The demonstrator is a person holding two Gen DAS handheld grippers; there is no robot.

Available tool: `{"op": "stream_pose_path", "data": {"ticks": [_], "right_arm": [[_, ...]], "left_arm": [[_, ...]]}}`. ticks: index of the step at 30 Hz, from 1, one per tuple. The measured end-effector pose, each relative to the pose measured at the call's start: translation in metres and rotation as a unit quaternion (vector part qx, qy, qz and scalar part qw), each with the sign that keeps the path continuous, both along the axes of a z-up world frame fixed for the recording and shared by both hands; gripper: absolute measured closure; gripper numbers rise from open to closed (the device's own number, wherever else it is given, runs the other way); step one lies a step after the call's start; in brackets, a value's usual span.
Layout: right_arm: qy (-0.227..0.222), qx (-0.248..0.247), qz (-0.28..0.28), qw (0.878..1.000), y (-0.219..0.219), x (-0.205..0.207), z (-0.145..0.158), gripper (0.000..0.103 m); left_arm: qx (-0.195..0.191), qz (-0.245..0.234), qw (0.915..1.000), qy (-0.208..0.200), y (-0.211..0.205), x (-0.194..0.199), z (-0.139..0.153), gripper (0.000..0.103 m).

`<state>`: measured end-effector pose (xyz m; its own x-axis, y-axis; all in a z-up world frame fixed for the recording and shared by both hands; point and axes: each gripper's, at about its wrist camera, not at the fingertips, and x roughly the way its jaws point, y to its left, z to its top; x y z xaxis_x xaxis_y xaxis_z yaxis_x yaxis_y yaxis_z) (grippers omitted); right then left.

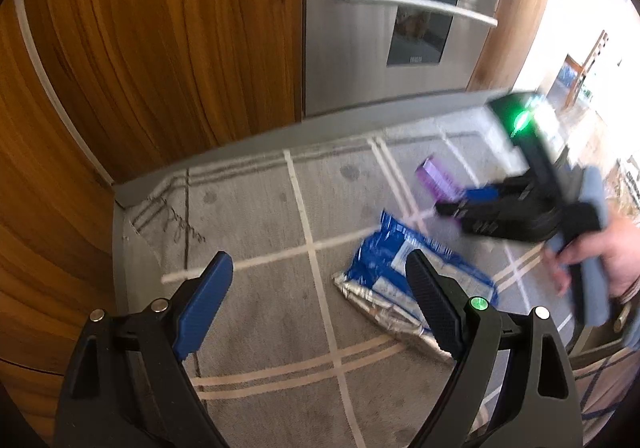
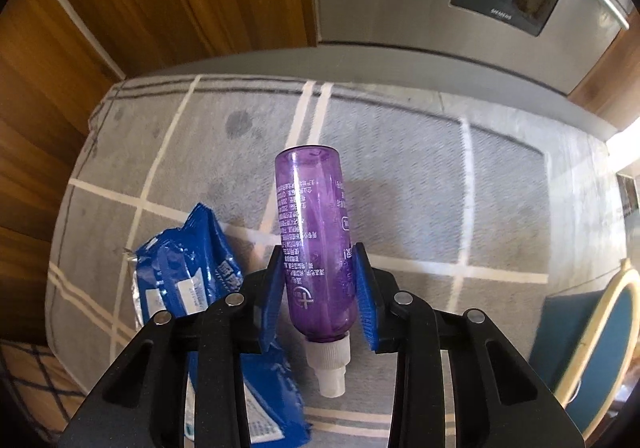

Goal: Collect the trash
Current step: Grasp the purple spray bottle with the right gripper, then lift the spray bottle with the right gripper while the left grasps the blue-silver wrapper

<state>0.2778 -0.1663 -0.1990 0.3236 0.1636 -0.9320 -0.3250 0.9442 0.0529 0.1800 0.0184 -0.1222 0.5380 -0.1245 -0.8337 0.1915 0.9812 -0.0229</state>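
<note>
My right gripper is shut on a clear purple spray bottle, white nozzle toward the camera, held above the grey rug. In the left wrist view the right gripper shows at the right, blurred, with the purple bottle in it. A crumpled blue and silver wrapper lies on the rug; it also shows in the right wrist view at the lower left. My left gripper is open and empty above the rug, its right finger over the wrapper.
The grey rug with cream lines lies before wooden cabinets and a steel oven front. A blue chair with a pale frame stands at the right. A person's hand holds the right gripper.
</note>
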Motion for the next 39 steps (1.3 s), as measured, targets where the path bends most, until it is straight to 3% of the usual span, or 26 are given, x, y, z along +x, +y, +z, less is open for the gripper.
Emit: {"op": "stream_pose_path", "data": {"ticks": [6, 11, 14, 21, 29, 36, 39], "right_arm": [[-0.044, -0.010, 0.001, 0.999, -0.016, -0.022, 0.037, 0.069], [-0.091, -0.003, -0.009, 0.996, -0.026, -0.057, 0.081, 0.069], [-0.117, 0.016, -0.008, 0.993, -0.030, -0.084, 0.104, 0.070], [-0.131, 0.049, -0.032, 0.990, -0.043, -0.123, 0.122, 0.070], [-0.127, 0.051, -0.034, 0.990, -0.050, -0.123, 0.117, 0.070], [-0.122, 0.066, -0.030, 0.990, -0.054, -0.114, 0.112, 0.070], [-0.118, 0.067, -0.026, 0.990, -0.054, -0.111, 0.110, 0.070]], "left_arm": [[-0.023, 0.023, 0.9982, 0.051, -0.003, -0.005, -0.028, 0.016], [-0.003, 0.000, 0.9988, 0.050, -0.029, -0.020, -0.041, 0.016], [-0.011, -0.005, 0.9982, 0.059, -0.042, -0.028, -0.048, 0.016], [-0.034, -0.002, 0.9968, 0.072, -0.055, -0.029, -0.054, 0.018], [-0.082, -0.004, 0.9869, 0.139, -0.062, -0.024, -0.083, 0.049], [-0.159, 0.033, 0.9704, 0.178, -0.053, -0.014, -0.103, 0.053], [-0.174, 0.045, 0.9671, 0.180, -0.049, -0.006, -0.106, 0.065]]}}
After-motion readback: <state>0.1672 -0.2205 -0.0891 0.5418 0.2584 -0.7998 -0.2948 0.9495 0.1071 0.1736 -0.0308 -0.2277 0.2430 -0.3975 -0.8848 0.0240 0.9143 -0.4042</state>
